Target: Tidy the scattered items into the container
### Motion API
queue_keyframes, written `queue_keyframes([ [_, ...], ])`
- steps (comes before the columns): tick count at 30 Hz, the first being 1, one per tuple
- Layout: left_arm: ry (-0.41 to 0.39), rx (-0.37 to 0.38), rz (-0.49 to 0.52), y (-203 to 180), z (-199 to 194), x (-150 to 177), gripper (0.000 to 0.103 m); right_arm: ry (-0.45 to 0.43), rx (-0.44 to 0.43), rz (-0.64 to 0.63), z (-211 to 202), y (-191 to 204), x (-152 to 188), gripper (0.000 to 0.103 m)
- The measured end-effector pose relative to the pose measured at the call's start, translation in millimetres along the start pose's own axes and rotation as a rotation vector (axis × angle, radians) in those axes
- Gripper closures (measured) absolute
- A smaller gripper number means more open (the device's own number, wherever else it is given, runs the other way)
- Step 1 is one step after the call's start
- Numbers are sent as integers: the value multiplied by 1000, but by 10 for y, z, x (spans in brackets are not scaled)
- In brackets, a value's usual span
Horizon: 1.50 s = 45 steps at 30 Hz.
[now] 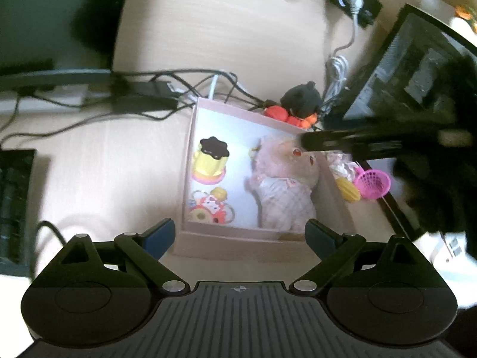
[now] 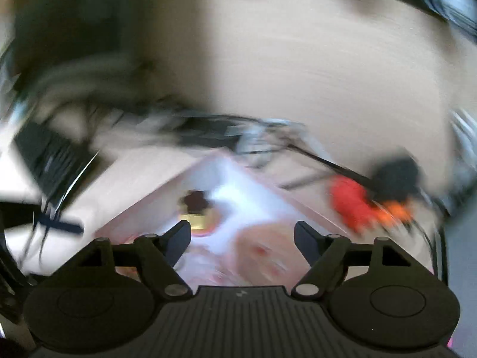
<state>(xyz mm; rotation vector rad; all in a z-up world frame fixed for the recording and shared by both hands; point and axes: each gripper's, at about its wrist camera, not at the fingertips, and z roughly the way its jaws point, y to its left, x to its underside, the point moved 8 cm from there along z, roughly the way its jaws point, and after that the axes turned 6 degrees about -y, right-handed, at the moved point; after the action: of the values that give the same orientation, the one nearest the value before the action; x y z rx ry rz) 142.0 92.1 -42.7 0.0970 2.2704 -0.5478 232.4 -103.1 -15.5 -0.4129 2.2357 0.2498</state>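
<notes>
Left gripper (image 1: 240,235) spread wide and empty, poised just short of the near wall of the pink box (image 1: 235,238) on the wooden desk (image 1: 98,161). Inside the box: plush doll (image 1: 283,191), yellow cup toy (image 1: 210,161), small red-and-yellow toy (image 1: 208,208); just outside its right wall, pink basket (image 1: 372,183) and yellow piece (image 1: 347,191). Right gripper (image 2: 242,238) likewise spread, nothing between the pads, above the blurred box interior; red-and-black toy (image 2: 375,197) beyond the far corner.

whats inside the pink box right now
Inside the pink box: a plush doll, a yellow cup toy and a red rattle. The doll hides the floor beneath it.
</notes>
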Motion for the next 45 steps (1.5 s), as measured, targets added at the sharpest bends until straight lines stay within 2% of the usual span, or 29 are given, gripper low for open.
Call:
queue_keyframes([
  [3,26,-46,20,-64,159,58,4,37,57,215,29,-298,367,26],
  [6,49,-58,61,-153,209,89,4,58,-41,348,85,-247,627,26],
  [7,58,-52,62,-176,214,96,4,50,-50,347,102,-196,648,23],
  [10,71,-70,71,-202,222,123,4,21,-32,297,201,-125,597,22],
  [14,52,-115,78,-142,194,158,4,10,-86,294,317,-94,459,22],
  [20,38,-176,58,-58,191,105,4,-13,-96,199,411,46,385,22],
  [24,11,-187,60,-148,58,76,4,-62,-91,156,187,37,471,22],
  [27,-68,-176,60,-293,-177,-4,4,-124,-10,71,-116,-102,630,22],
  [31,-213,-151,92,-618,-435,-144,1,-141,203,-10,-348,-456,994,22],
  [33,-252,-133,113,-815,-463,-154,1,-107,265,12,-331,-652,1152,27],
  [34,-261,-126,120,-913,-457,-140,1,-92,278,24,-306,-729,1209,38],
  [35,-261,-125,118,-1010,-432,-105,1,-86,288,25,-278,-784,1245,42],
  [37,-236,-115,114,-1147,-362,1,1,-100,321,-4,-226,-862,1260,42],
  [40,-119,-89,176,-1344,-170,270,1,-136,348,-64,-123,-920,1182,42],
  [42,-67,-103,231,-1421,-78,447,1,-138,345,-81,-22,-961,1120,42],
  [45,-30,-123,272,-1479,-15,657,1,-103,309,-60,152,-1053,1067,42],
])
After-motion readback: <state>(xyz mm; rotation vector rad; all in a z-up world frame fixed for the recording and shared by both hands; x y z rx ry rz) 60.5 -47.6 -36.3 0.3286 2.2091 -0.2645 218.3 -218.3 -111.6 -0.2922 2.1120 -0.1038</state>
